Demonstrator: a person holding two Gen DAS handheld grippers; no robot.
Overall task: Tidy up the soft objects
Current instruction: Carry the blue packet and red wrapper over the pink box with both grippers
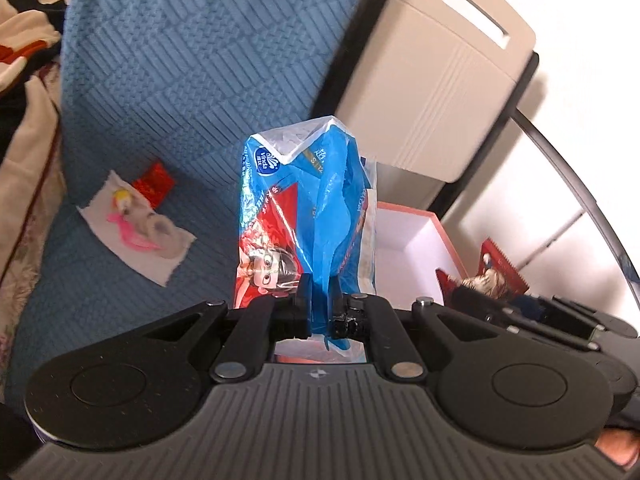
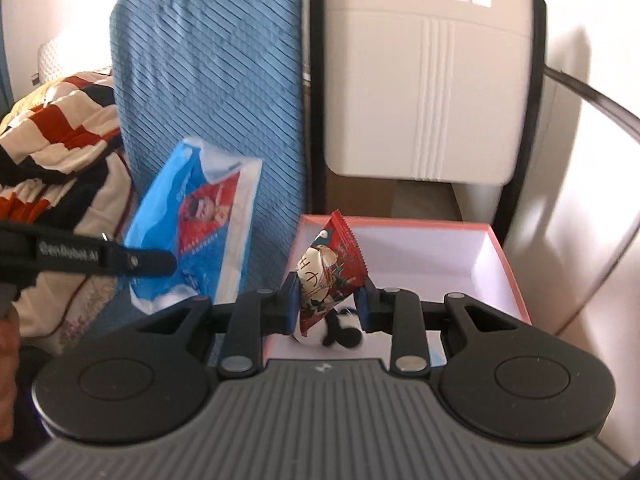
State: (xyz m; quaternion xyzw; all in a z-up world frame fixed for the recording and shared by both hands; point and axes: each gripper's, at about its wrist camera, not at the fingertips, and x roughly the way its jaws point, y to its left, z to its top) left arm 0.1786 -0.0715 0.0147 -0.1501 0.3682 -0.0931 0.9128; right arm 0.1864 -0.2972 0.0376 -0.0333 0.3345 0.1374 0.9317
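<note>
My left gripper (image 1: pixel 320 304) is shut on the crumpled plastic of a blue and red tissue pack (image 1: pixel 304 208), which hangs upright above the blue cushion. In the right wrist view the same tissue pack (image 2: pixel 200 232) hangs at the left with the left gripper's fingers (image 2: pixel 136 262) on it. My right gripper (image 2: pixel 328 300) is shut on a red snack packet (image 2: pixel 330 272), held over the near part of a pink-rimmed white box (image 2: pixel 508 256). A small black and white plush toy (image 2: pixel 340 332) shows just below the packet, inside the box.
A blue textured cushion (image 1: pixel 180 80) lies under the left hand. On it rest a white tissue with small pink and yellow items (image 1: pixel 136 224) and a red packet (image 1: pixel 154 182). A beige chair back (image 2: pixel 424 80) stands behind the box. A patterned blanket (image 2: pixel 52 140) lies at the left.
</note>
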